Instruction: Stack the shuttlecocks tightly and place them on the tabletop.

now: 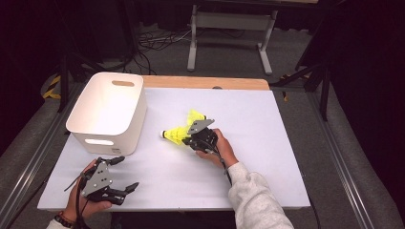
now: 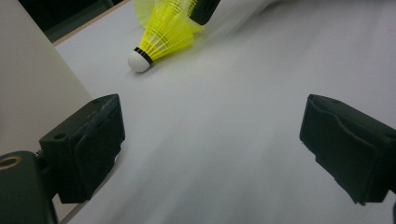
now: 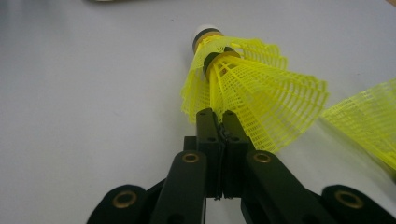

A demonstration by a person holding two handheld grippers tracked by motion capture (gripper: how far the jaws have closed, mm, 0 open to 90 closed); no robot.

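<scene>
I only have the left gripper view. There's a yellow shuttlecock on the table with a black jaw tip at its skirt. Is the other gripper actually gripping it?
Observer: Yes. In the right gripper view the right gripper has its jaws shut on the mesh skirt of the shuttlecock.
Operator: Is that the only one out there?
Observer: No. The high view shows a second shuttlecock on the table just beyond the held one. I cannot tell whether their skirts touch.
Operator: The pale wall on my left, is there anything inside it?
Observer: That is the white bin. From above, the part of its inside that shows looks bare.
</scene>
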